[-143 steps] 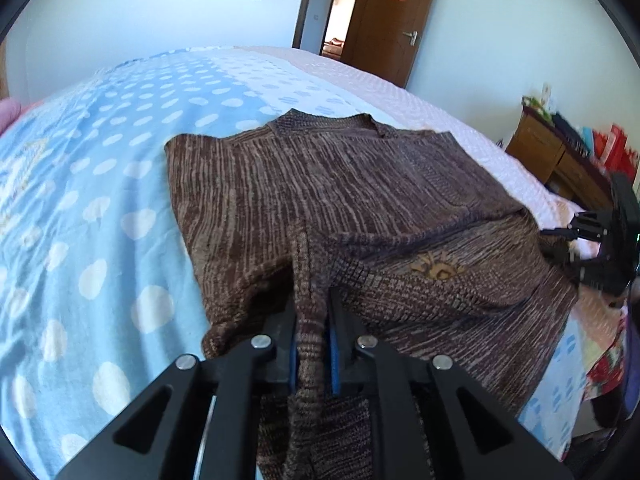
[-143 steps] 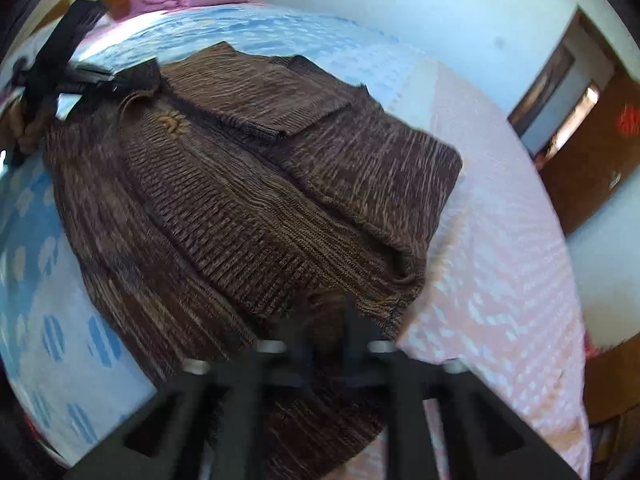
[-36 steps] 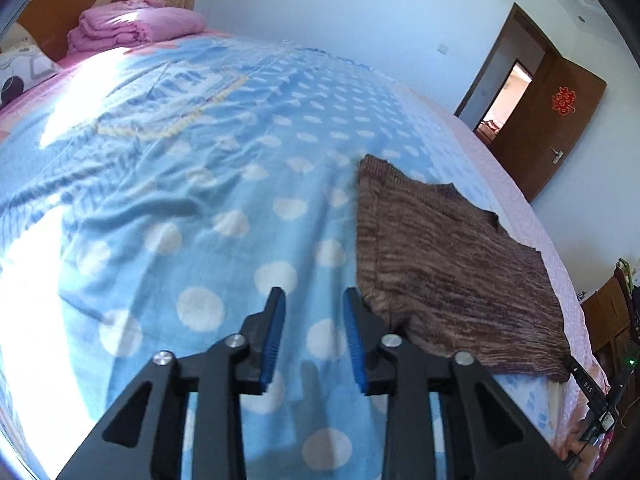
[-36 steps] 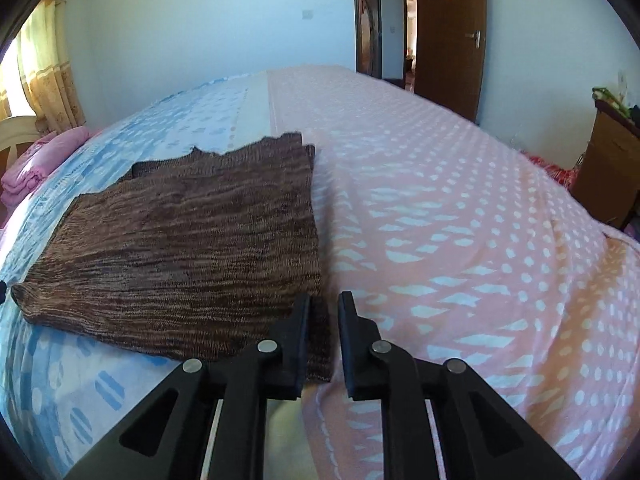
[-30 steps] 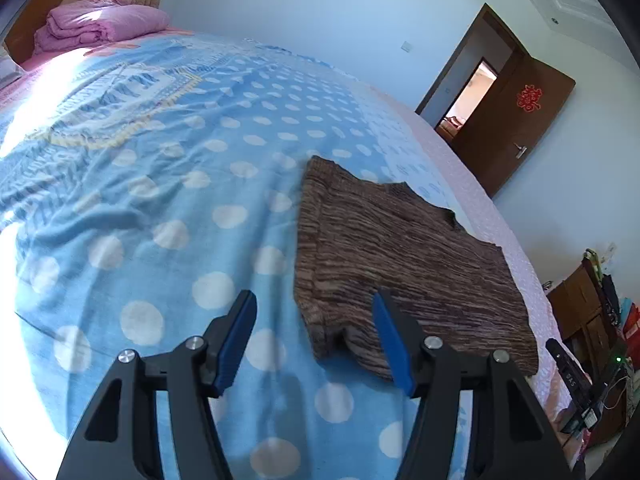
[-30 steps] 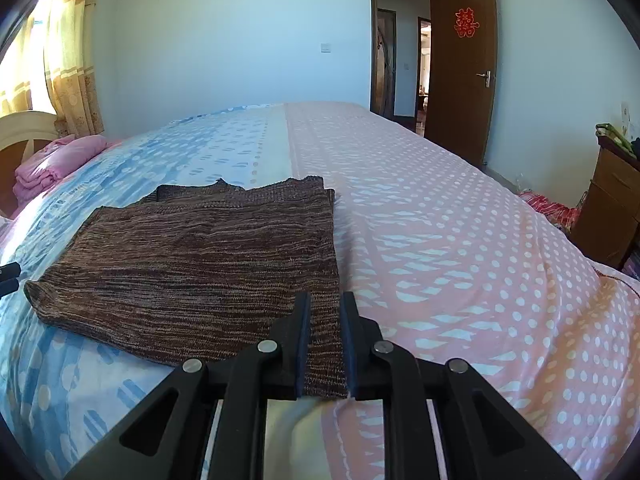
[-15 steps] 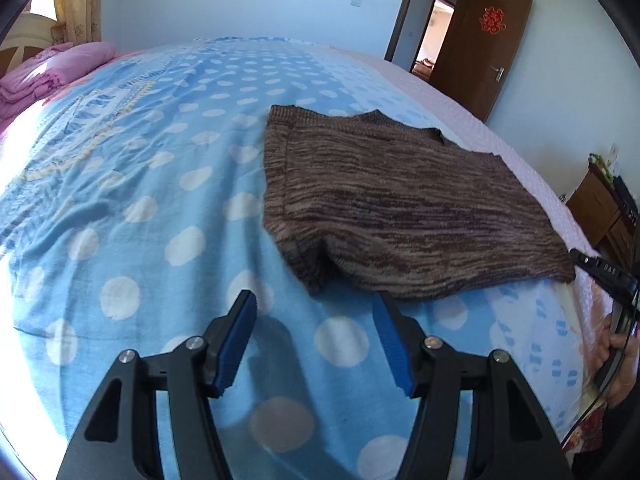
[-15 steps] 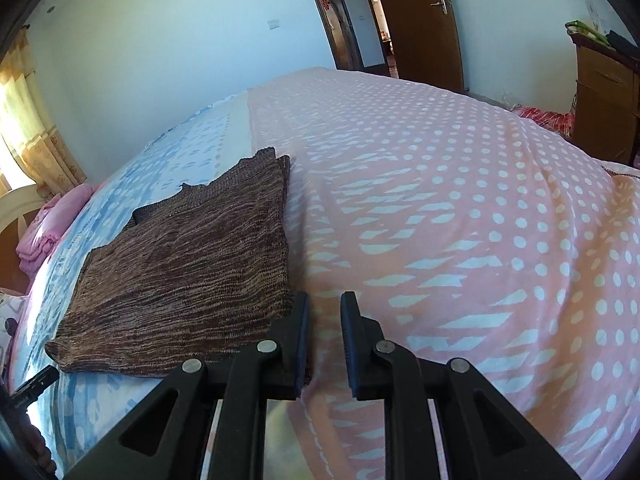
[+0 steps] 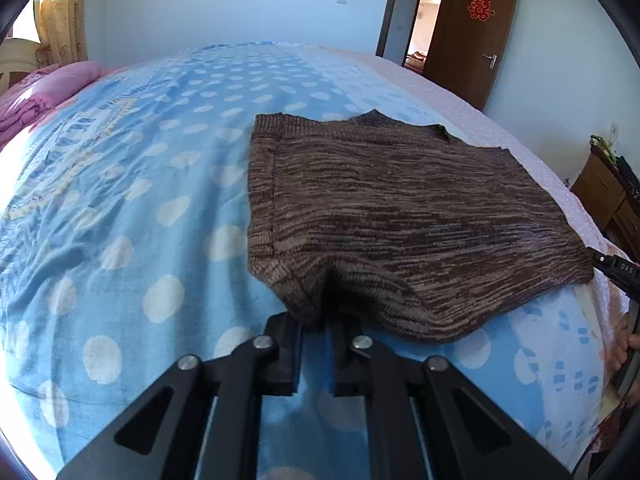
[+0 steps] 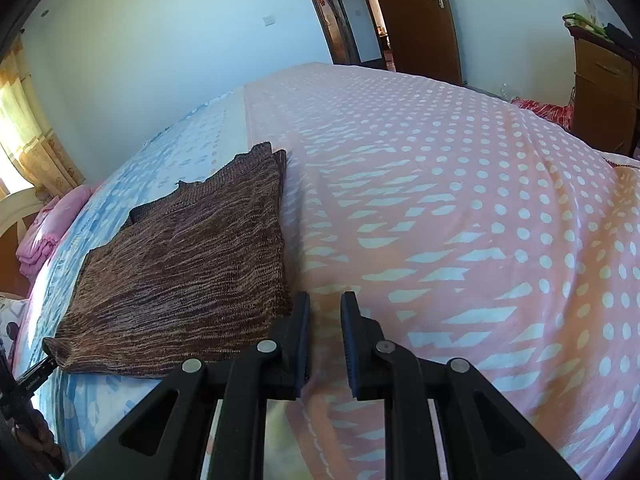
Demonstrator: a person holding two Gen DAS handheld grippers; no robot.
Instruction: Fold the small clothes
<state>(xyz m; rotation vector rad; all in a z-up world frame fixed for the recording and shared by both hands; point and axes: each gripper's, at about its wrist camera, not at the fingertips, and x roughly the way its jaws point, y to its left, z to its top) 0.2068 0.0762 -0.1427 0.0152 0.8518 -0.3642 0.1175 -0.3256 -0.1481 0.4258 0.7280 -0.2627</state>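
The left wrist view shows the near corner of the brown knit sweater bunched and lifted into the left gripper, whose fingers are pinched narrow on that corner; the right wrist view shows only that corner's far side, at the edge of the frame. In the right wrist view the right gripper sits just beside the sweater's opposite near corner, its fingers a narrow gap apart with only pink bedding between them, gripping nothing. The sweater lies folded flat into a rough rectangle on the bed, straddling the seam between the blue dotted sheet and the pink dotted sheet. Beyond the sweater, folded pink bedding sits by the headboard. A wooden door stands past the bed's foot.
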